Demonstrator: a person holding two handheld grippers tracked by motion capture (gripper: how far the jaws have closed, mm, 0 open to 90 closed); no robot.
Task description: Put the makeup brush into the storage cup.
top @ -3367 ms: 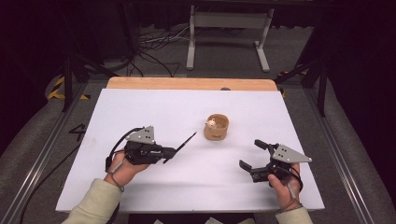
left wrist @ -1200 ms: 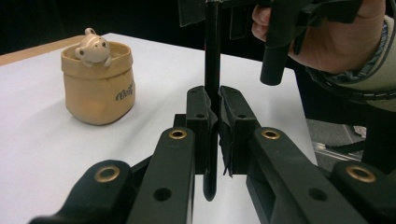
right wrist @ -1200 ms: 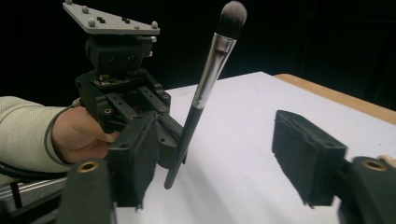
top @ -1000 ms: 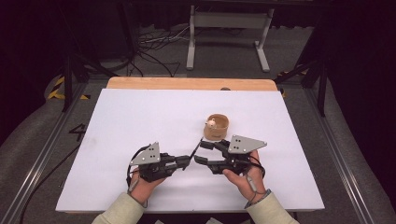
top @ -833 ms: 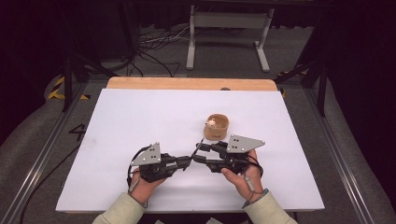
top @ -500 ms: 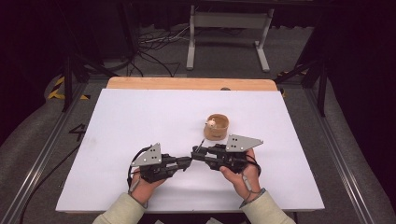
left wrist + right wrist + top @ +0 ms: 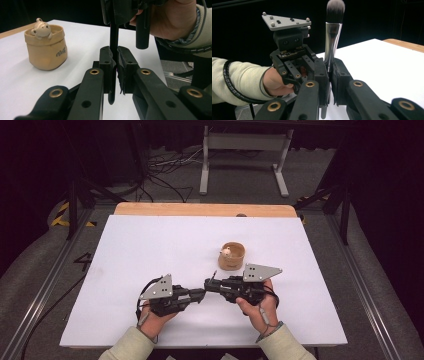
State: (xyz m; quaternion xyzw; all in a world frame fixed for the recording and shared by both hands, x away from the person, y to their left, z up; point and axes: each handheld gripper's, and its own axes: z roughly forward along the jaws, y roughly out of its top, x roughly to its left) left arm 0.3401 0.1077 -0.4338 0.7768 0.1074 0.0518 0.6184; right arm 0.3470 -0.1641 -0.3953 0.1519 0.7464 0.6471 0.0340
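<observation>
- Now a makeup brush [image 7: 331, 37] is clamped between the two grippers, which meet nose to nose over the near part of the tabletop [image 7: 150, 245].
- Its black handle [image 7: 113, 37] sits pinched in the left gripper [image 7: 113, 75], whose jaws are closed on it.
- Its silver ferrule and soft grey bristles rise from the right gripper [image 7: 329, 80]; those jaws have just been closing and now press on the brush too.
- Just beyond the right gripper [image 7: 210, 285], a small tan pot [image 7: 232, 256] with a little bear figure at its rim stands on the tabletop, apart from both grippers.
- Cream sleeves cover both forearms.
</observation>
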